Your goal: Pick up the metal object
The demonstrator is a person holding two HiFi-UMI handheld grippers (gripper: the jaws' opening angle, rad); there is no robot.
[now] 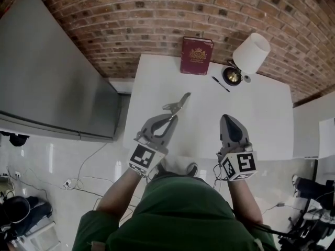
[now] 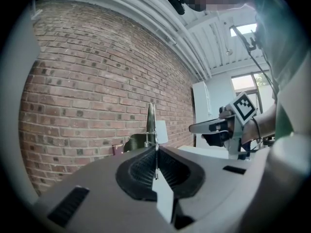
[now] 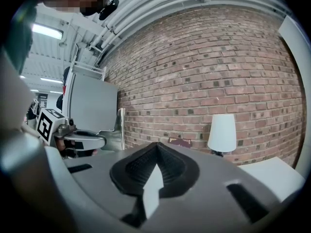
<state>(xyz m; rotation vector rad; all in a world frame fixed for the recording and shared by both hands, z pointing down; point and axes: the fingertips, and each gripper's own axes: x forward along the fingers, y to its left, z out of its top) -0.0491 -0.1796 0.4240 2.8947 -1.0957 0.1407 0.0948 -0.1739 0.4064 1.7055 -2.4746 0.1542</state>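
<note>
- The left hand-held gripper point(image 1: 168, 120) is pinching the metal object point(image 1: 177, 104). In the left gripper view its ribbed pads meet on a thin edge of it, and the rest stands past the tips toward twelve o'clock.
- In the head view the metal object is over the left part of the white table point(image 1: 261, 119), at about nine o'clock from the table's middle. Its free end points toward one o'clock. I judge it already off the surface, so the pick-up looks close to done.
- To do this well, hold the squeeze firm and the wrist level. The grip is on a narrow edge near one end, so the long free end could swing. A straight, slow raise suits it.
- The right hand-held gripper point(image 1: 229, 120) has its jaws pressed together with nothing between them. It is near the table's six o'clock edge, well apart from the metal object.
- A red book point(image 1: 197, 55) lies at twelve o'clock, with a pen point(image 1: 220, 83) and a lamp point(image 1: 251, 52) toward one o'clock, all far from the grip.
- Hard to make out:
  - whether the piece is scissors or tongs;
  - any gap beneath it, since the head view looks straight down;
  - the held end, which the pads cover.
</note>
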